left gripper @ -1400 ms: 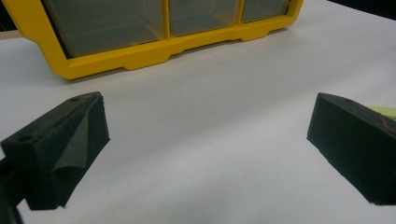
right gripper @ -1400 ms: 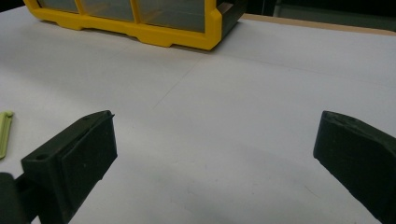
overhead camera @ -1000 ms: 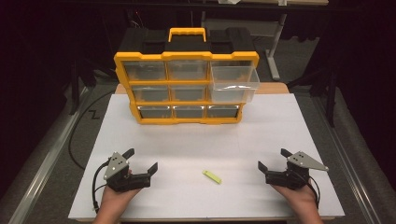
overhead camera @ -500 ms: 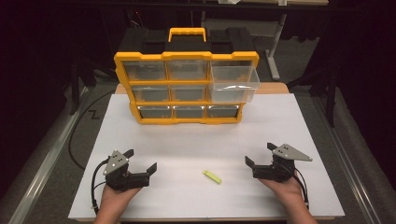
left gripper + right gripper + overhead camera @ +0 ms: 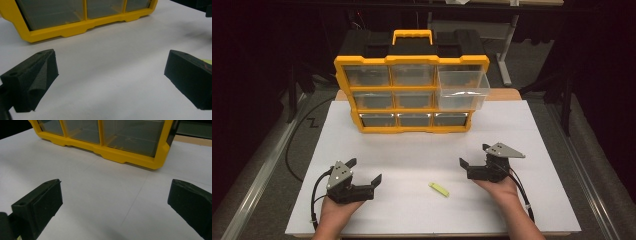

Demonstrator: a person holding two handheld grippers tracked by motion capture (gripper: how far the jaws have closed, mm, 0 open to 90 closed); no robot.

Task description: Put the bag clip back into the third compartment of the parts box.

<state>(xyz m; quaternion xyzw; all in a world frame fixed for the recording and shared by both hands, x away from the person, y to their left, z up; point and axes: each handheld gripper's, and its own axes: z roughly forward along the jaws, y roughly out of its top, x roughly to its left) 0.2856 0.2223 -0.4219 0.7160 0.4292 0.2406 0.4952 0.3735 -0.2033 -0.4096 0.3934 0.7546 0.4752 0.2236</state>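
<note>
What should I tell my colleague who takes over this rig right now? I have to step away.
Left gripper: open, holding nothing, low over the white sheet.
Right gripper: open, holding nothing, nearer the yellow strip.
The strip lies flat on the sheet between the grippers, untouched.
Organizer: one clear drawer at upper right pulled out; the others closed.
Done: drawer open. Left, probably: pick up the strip and put it in that drawer.

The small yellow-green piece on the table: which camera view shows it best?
The high view: the yellow-green piece lies whole on the white table between both grippers. The left gripper view catches just an edge behind its jaw.
</note>
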